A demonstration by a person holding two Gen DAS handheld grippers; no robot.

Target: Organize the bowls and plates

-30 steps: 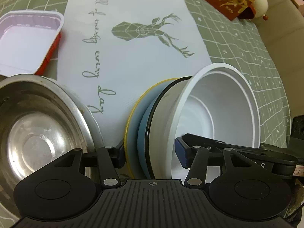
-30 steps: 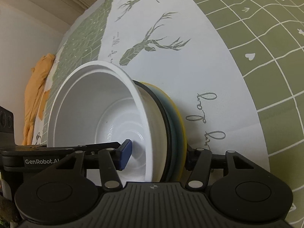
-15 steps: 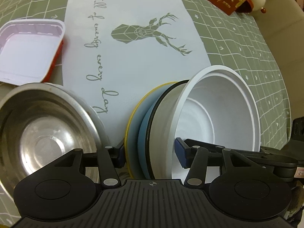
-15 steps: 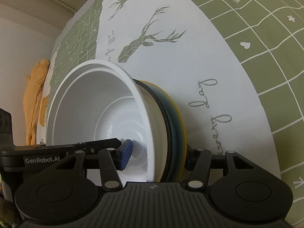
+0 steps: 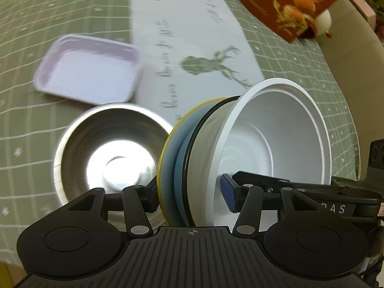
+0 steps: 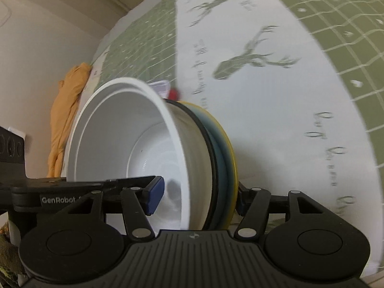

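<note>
Both grippers clamp the same nested stack, held on edge above the table. Left gripper: one finger sits behind the yellow-rimmed plate, the other, blue-padded, inside the white bowl; the stack fills the gap between them, so the jaws are pinched on it. Stack order in the left view, from left to right: yellow-rimmed plate, blue plate, black-rimmed dish, white bowl with its mouth facing right. Right gripper grips from the opposite side (its body shows at the far right of the left view): blue pad inside the white bowl, other finger behind the yellow-rimmed plate, also pinched on the stack. A steel bowl sits upright on the green gridded tablecloth, just left of the stack and below it. A pink-white square tray lies beyond the steel bowl, beside the white deer-print runner. A red printed box stands at far right. An orange cloth hangs at the table edge in the right view.
</note>
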